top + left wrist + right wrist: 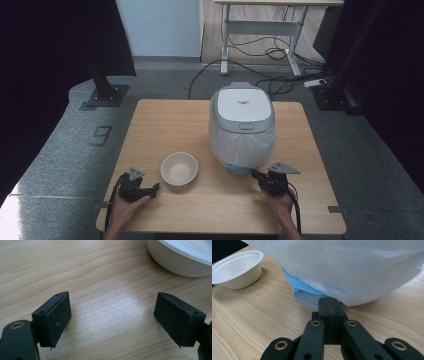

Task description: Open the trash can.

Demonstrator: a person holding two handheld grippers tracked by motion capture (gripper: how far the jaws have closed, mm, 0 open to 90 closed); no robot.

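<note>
High view shows the rice cooker [242, 125], its body wrapped in a translucent plastic bag, standing right of centre on the counter [165, 120], with the white bowl [179, 168] nearer the front edge. Right hand-held gripper [329, 301] has its jaws pressed together on nothing, tips just at the cooker's base. Left hand-held gripper [112, 315] sits by the front-left corner, jaws wide, bowl just beside it.

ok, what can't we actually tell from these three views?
- Rice cooker: lid shut and a translucent bag wraps the body, so contents and front panel stay hidden in the high view and right gripper view.
- Bowl: cut off by the top and right edges in the left gripper view.
- Right gripper: jaws shut; the tip's contact with the grey base is hidden behind them.
</note>
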